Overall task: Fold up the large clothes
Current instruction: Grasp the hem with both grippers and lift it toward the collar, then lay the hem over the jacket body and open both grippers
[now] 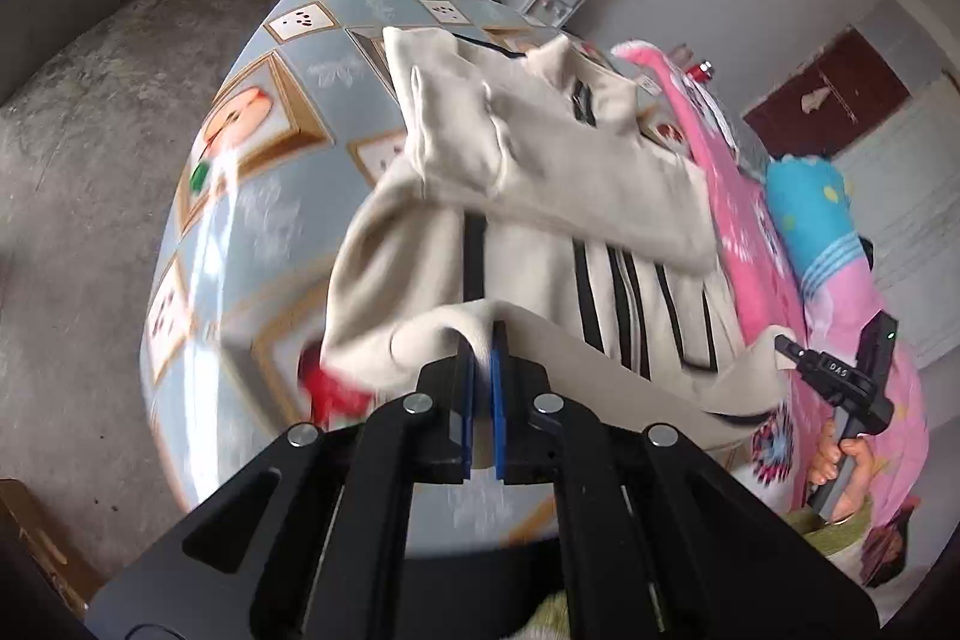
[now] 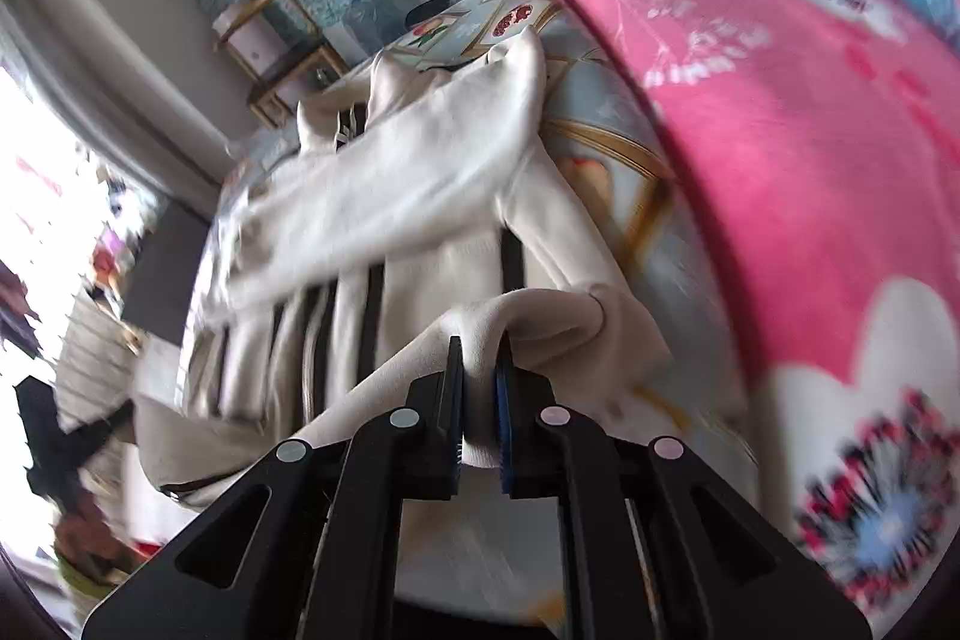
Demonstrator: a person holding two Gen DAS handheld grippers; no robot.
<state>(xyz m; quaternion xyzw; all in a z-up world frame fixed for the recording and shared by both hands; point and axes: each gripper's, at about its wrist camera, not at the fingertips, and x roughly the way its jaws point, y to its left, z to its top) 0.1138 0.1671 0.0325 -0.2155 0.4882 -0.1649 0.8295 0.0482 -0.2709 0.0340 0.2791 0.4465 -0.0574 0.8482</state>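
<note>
Jacket hem pinched, both claws

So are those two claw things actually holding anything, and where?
Yes: both hold the cream jacket by its bottom hem, the left gripper and the right gripper each pinching one end.

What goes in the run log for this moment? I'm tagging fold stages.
stage: hem lift | left gripper: shut on cream striped jacket | right gripper: shut on jacket hem | sleeve: folded across front
</note>
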